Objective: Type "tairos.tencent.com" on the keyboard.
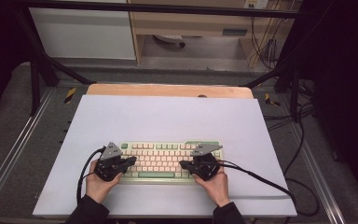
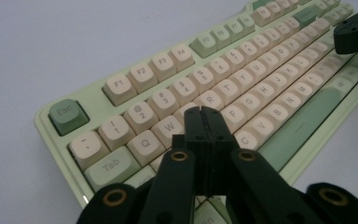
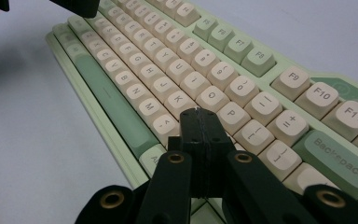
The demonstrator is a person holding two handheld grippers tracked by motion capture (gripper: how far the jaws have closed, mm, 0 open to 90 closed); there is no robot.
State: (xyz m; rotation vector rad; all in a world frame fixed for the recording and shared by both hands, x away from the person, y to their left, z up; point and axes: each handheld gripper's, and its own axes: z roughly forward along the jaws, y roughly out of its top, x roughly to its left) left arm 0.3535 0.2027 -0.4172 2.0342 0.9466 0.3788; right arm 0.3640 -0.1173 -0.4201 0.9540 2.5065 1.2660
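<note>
— Typing on the keyboard (image 1: pixel 168 160) with closed tips, by the look of it. Where does everything sit?

— The keyboard lies in the lower middle of the high view, flat on the pale sheet covering the counter (image 1: pixel 168 116). The left gripper (image 1: pixel 129 161) hangs over its left end, the right gripper (image 1: pixel 185 164) over its right end, each held by a hand coming up from the bottom edge.

— And the jaws?

— Both pairs are pressed together with nothing between them. In the left gripper view the left gripper's joined tip (image 2: pixel 202 112) sits low in the centre of the frame, over the keys between W and R. In the right gripper view the right gripper's tip (image 3: pixel 196 113) stands just below the K and O keys, near P.

— So how would you press well?

— I'd judge it best to bring one tip straight down on the middle of a single cap, since the joined jaws are nearly as wide as a key and an off-centre push could catch a neighbour. Keep the other gripper lifted clear, press lightly, then rise straight up.

— Is either tip touching a key?

— I cannot tell from these angles.
</note>
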